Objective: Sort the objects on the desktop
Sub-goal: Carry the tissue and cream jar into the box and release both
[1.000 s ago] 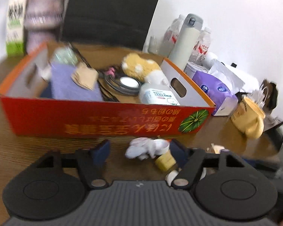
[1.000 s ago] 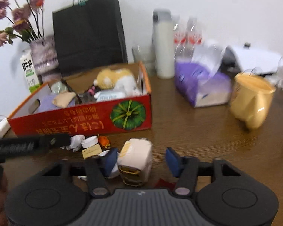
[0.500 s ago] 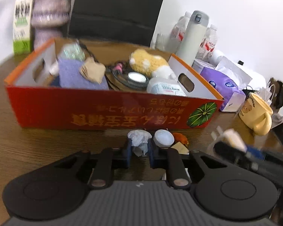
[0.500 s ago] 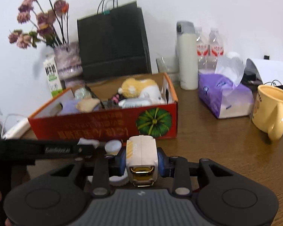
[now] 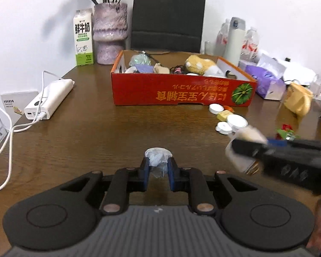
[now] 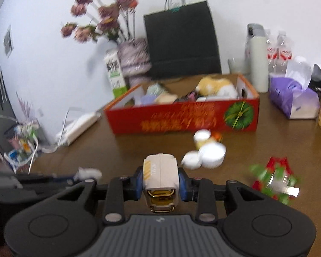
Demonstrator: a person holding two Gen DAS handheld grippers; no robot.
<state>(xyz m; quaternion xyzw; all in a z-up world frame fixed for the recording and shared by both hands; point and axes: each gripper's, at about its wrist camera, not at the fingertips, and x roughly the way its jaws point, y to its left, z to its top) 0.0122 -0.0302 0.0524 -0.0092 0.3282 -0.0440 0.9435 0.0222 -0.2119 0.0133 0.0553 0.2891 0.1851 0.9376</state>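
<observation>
I hold two things now, both in front of the red box (image 5: pixel 182 94) and away from its front wall. My left gripper (image 5: pixel 158 169) is nearly closed on a crumpled white wad (image 5: pixel 158 156), maybe tissue or thin plastic; I cannot tell which. It looks very light and soft, so the pads squeeze it easily, and I think it could slip out if I move fast. My right gripper (image 6: pixel 160 182) is closed on a small beige case (image 6: pixel 160 175) with a gold clasp, taken by its two flat sides. This one looks stiff and smooth, so a firm grip in the middle seems good. Some white lids (image 5: pixel 235 122) lie on the table (image 5: pixel 96 132) near the right corner of the box, not yet sorted.
</observation>
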